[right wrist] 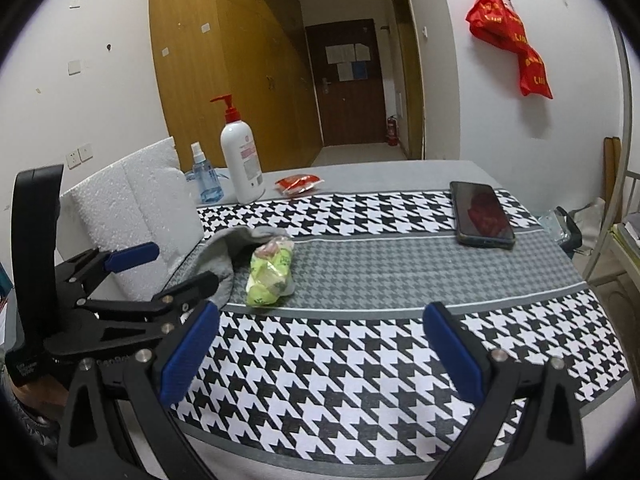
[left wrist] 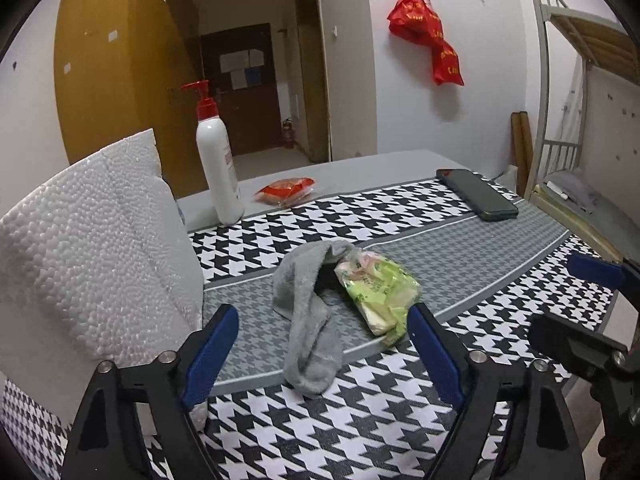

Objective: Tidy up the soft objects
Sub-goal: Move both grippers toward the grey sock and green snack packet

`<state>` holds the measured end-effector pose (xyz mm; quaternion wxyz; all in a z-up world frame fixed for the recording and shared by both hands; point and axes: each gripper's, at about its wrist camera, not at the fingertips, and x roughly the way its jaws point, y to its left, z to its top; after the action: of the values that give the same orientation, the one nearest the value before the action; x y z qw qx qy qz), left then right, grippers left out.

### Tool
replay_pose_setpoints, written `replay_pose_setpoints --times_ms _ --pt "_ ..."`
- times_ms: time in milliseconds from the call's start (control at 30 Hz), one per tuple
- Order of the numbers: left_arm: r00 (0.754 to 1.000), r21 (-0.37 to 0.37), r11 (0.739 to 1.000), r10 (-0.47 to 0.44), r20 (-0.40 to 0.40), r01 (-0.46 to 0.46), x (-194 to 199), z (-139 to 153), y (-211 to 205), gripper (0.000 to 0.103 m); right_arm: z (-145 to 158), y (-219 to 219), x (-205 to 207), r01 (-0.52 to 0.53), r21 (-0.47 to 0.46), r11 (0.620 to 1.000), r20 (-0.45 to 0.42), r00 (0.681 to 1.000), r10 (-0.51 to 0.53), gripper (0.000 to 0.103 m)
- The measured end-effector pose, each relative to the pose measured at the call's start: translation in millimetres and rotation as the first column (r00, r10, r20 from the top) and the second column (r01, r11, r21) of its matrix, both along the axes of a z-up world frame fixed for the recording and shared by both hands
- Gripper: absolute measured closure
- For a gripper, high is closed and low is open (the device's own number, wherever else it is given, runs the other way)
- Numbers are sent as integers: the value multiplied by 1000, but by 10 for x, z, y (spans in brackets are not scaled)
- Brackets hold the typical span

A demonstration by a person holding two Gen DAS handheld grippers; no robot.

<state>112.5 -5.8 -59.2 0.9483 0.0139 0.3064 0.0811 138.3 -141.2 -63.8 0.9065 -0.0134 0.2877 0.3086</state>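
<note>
Grey sock (left wrist: 308,316) is laid touching the green tissue pack (left wrist: 380,292); left gripper (left wrist: 324,356) and right gripper (right wrist: 320,348) are spread wide, nothing grasped.

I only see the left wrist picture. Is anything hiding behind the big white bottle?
Observer: Yes. A small blue spray bottle stands beside the white pump bottle, next to the white foam block.
Operator: Is the phone screen just black?
Observer: No. The phone mirrors something red.
Operator: Does my gripper hold the sock?
Observer: No. The left gripper is open, its fingers on either side of the gray sock, not closed on it.
</note>
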Motion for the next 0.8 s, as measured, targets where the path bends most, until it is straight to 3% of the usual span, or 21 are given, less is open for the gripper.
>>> replay_pose_setpoints --times_ms 200,533,800 --pt "1000 8 1000 26 -16 -26 81 -37 83 17 -1 16 28 -8 -7 1000 1 1000 8 0" --pt "996 -45 998 29 -87 -33 257 -155 167 19 -17 106 120 -37 -30 999 -21 999 37 0" --pt "983 -124 989 60 -172 -82 399 -265 339 35 -33 168 132 -58 -48 997 -26 998 57 0"
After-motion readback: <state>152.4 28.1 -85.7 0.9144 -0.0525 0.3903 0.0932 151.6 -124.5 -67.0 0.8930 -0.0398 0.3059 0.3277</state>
